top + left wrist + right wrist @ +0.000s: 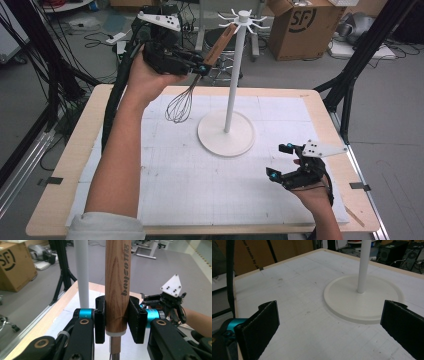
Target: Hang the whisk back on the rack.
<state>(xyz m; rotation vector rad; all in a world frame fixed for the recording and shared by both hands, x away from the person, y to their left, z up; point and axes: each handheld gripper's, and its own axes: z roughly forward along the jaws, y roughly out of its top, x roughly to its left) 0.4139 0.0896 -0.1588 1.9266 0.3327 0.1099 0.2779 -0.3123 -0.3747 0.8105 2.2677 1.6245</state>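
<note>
A whisk with a wooden handle [220, 44] and wire head [180, 106] hangs tilted in the air, its handle top close to the hooks [243, 19] of a white stand [226, 134]. My left gripper [202, 67] is shut on the handle [117, 287], raised above the table's far left. The stand's pole [82, 272] rises just left of the handle in the left gripper view. My right gripper [280, 161] rests open near the table's front right, nothing between its pads [259, 327], facing the stand's round base [364, 300].
A white gridded mat [200, 170] covers the wooden table [65, 170]. A cardboard box [305, 25] and black tripod legs [360, 55] stand on the floor behind. Cables trail at the left rear.
</note>
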